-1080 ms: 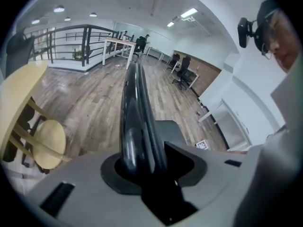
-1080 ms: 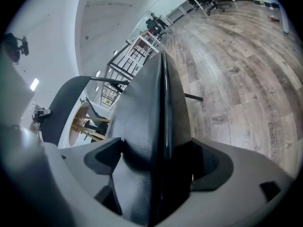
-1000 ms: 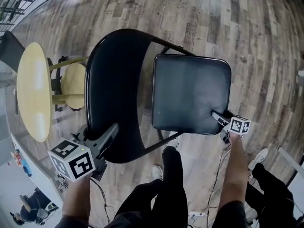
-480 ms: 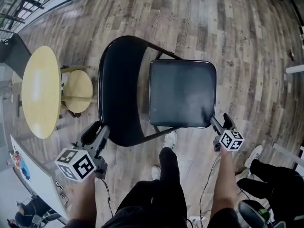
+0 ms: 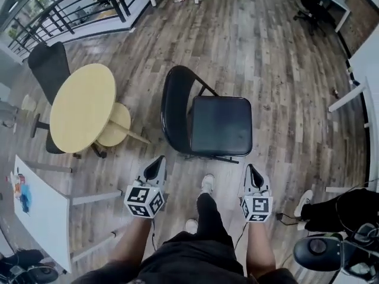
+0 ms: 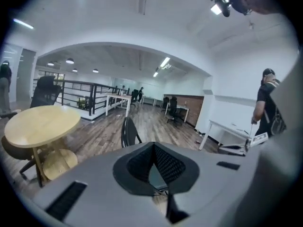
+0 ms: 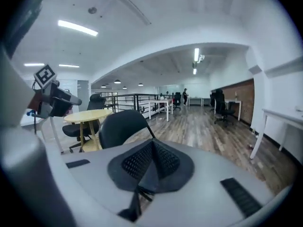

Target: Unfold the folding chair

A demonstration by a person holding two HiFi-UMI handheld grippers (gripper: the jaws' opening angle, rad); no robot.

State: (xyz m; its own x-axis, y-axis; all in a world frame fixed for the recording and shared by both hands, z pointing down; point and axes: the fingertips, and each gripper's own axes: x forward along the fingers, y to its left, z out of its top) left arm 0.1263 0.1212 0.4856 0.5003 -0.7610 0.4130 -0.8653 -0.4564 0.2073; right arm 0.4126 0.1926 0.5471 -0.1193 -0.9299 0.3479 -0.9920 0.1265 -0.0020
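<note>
The folding chair (image 5: 220,126) stands unfolded on the wooden floor (image 5: 284,70), just ahead of both tools and touching neither. The left tool (image 5: 156,167) and the right tool (image 5: 254,174) are each pressed together, empty.

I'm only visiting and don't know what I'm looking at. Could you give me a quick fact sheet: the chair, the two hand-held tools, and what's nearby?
Chair: black folding chair, opened out, seat level, standing on the wooden floor
Left gripper: jaws shut, nothing between them, held clear of the chair
Right gripper: jaws shut, nothing between them, held clear of the chair
Nearby: round yellow table, to the chair's left in the head view
Task state: chair looks fully unfolded
</note>
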